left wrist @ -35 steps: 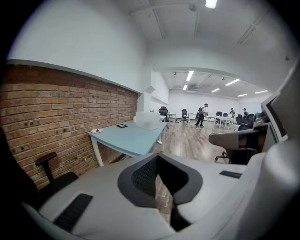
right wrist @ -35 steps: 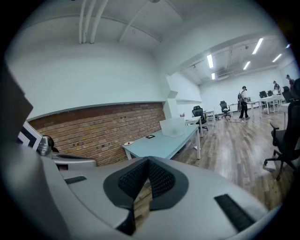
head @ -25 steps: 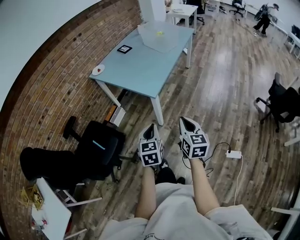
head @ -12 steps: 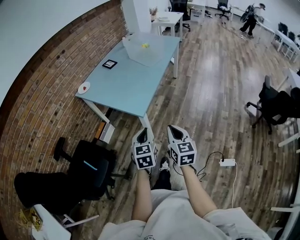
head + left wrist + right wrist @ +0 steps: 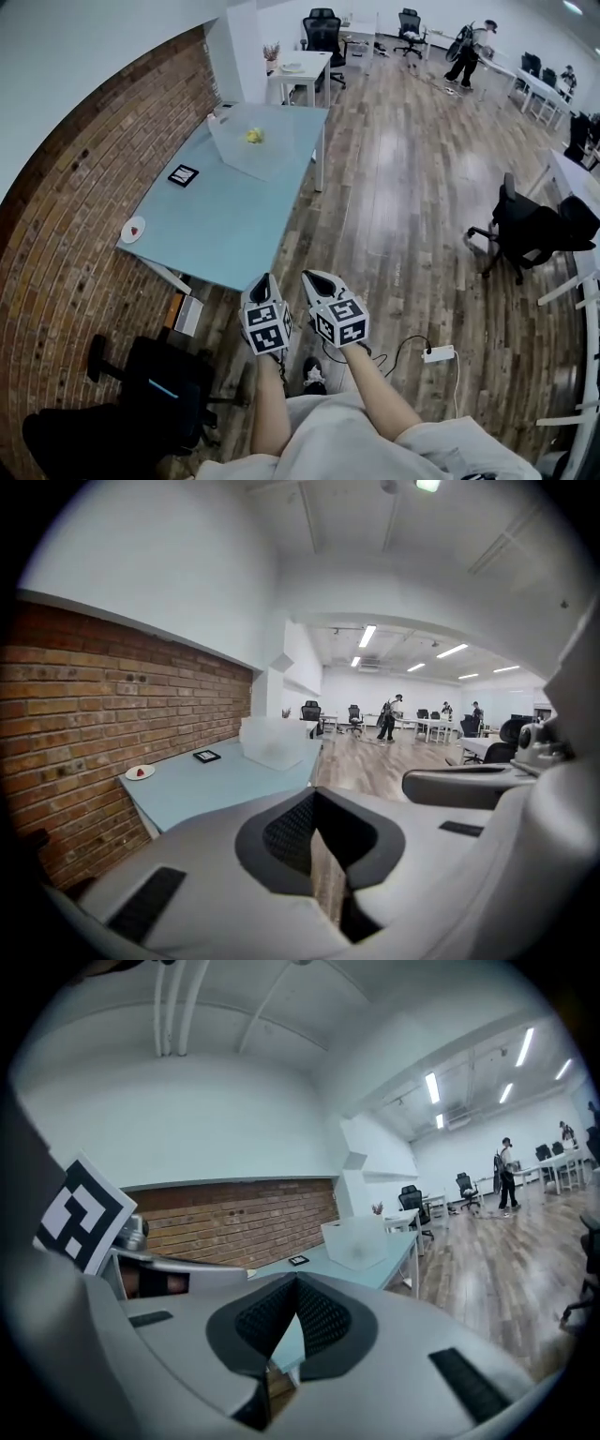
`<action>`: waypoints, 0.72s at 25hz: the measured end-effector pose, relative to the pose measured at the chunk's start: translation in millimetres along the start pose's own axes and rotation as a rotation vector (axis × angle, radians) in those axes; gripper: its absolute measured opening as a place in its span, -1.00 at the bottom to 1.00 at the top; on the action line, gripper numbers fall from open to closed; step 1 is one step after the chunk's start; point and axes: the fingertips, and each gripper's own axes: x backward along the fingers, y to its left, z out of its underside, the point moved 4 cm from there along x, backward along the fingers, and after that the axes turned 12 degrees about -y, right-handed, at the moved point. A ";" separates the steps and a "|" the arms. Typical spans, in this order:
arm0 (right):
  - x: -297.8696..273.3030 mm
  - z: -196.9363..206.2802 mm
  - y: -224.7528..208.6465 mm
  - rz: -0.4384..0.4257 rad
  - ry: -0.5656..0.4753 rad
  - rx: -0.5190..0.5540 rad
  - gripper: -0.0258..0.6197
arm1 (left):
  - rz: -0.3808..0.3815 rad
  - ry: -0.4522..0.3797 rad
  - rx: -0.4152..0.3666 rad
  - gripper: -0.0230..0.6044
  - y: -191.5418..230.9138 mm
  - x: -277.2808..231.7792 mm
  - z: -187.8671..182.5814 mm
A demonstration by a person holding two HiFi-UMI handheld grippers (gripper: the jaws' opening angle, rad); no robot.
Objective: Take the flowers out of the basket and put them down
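Head view: left gripper (image 5: 261,285) and right gripper (image 5: 316,280) sit side by side off the near corner of the tabletop (image 5: 211,225), not over it. Both gripper views show the jaws closed tip to tip with nothing between them.

Risks, as I read them:
- Jaws shut. If they reach the basket (image 5: 251,150) like this, they'll shove it instead of going in. It looks like a light translucent tub, so it would probably slide or tip.
- The flowers (image 5: 254,136) show only as a small yellow blob inside the basket. That's an easy target to miss, or to crush with a hard pinch. I can't tell stem direction from here.
- A power strip (image 5: 432,354) and its cable lie on the floor just right of the person's feet, which is a snag risk.

Position: basket stands at the far end of the tabletop, well apart from both grippers, ahead and slightly left. A black device (image 5: 183,174) and a small plate (image 5: 133,230) lie left of the direct line, clear of it.
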 end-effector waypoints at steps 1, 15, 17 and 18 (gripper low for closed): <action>-10.0 -1.9 -6.9 0.010 -0.001 0.004 -0.86 | 0.006 -0.006 -0.013 -0.87 2.0 -10.1 -3.2; -96.0 1.2 -79.7 0.119 -0.049 -0.120 -0.86 | 0.150 0.052 -0.055 -0.87 17.6 -131.9 -4.9; -96.4 4.2 -95.9 0.144 -0.051 -0.117 -0.86 | 0.148 0.051 -0.059 -0.87 12.1 -145.1 1.1; -95.5 4.9 -105.4 0.156 -0.054 -0.124 -0.86 | 0.144 0.052 -0.060 -0.87 7.9 -151.6 4.0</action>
